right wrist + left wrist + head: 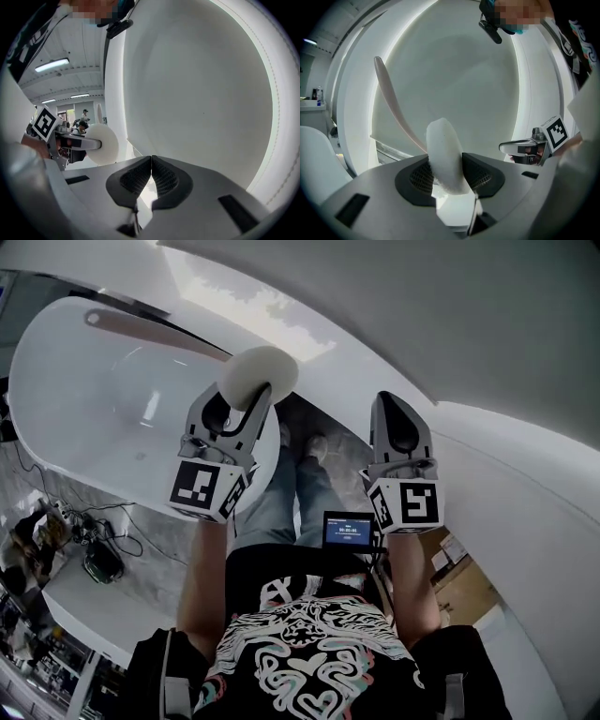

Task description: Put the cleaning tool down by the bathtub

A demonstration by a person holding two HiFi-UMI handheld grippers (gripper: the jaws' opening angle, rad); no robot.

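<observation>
The person stands just beside the white bathtub (66,343), at its outer wall, with both arms held out in front. The left hand-held gripper (242,392) is up over the tub's near rim and pinches the cleaning tool (444,150) by its round white pad, which stands on edge between the two dark ribbed pads (421,177) and bulges out above them. From the pad, the tool's long pale pinkish handle (155,334) runs out across the tub's basin. From where I look it seems to hang clear of the tub's inner wall, though I can't be sure. The right hand-held gripper (396,413) is on the side away from the bathtub, apart from the left one and about level with it. Its jaws are pressed together with nothing between them. A small lit screen (347,529) sits at the person's waist. On the floor on the tub's far side from the person's feet lies a tangle of cables (98,531).
</observation>
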